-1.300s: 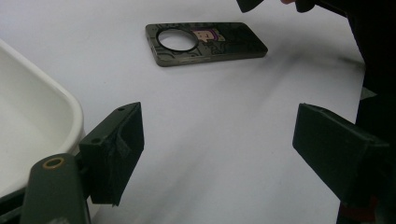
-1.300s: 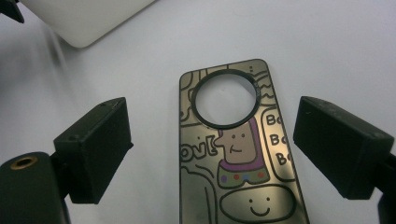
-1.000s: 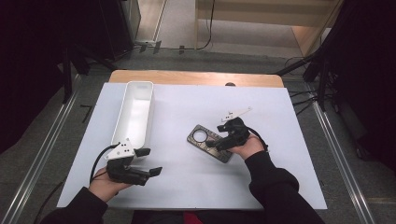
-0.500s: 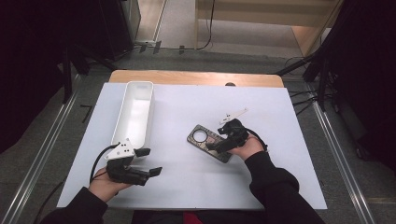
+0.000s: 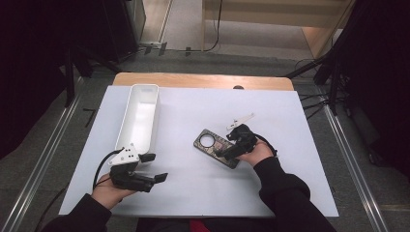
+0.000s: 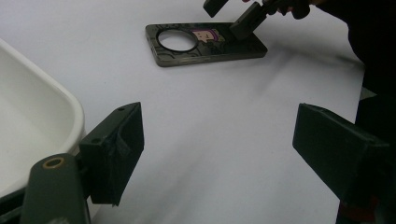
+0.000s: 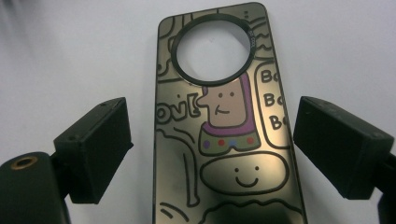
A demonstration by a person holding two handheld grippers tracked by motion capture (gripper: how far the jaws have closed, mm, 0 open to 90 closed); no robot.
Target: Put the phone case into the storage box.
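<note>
A dark phone case (image 5: 216, 144) printed with cartoon figures and a round camera hole lies flat on the white table top (image 5: 193, 193), right of centre. My right gripper (image 5: 225, 152) hangs open just over it. In the right gripper view the case (image 7: 224, 154) runs up between the two jaws of the right gripper (image 7: 210, 140), which stand on either side with gaps. My left gripper (image 5: 155, 167) is open and holds nothing at the front left. From the left gripper view, its wide-apart jaws (image 6: 217, 140) frame bare table, and beyond them lie the case (image 6: 210, 46) and the right gripper (image 6: 233, 16).
A long white tray (image 5: 129, 111) stands at the left of the table, its near end just beyond my left gripper; its rim (image 6: 70, 102) shows beside the left jaw. A wooden edge (image 5: 203, 79) borders the table's far side. Floor rails and cables flank the table.
My right gripper has moved slightly left and nearer, coming down over the phone case. The left gripper and the case have stayed put.
</note>
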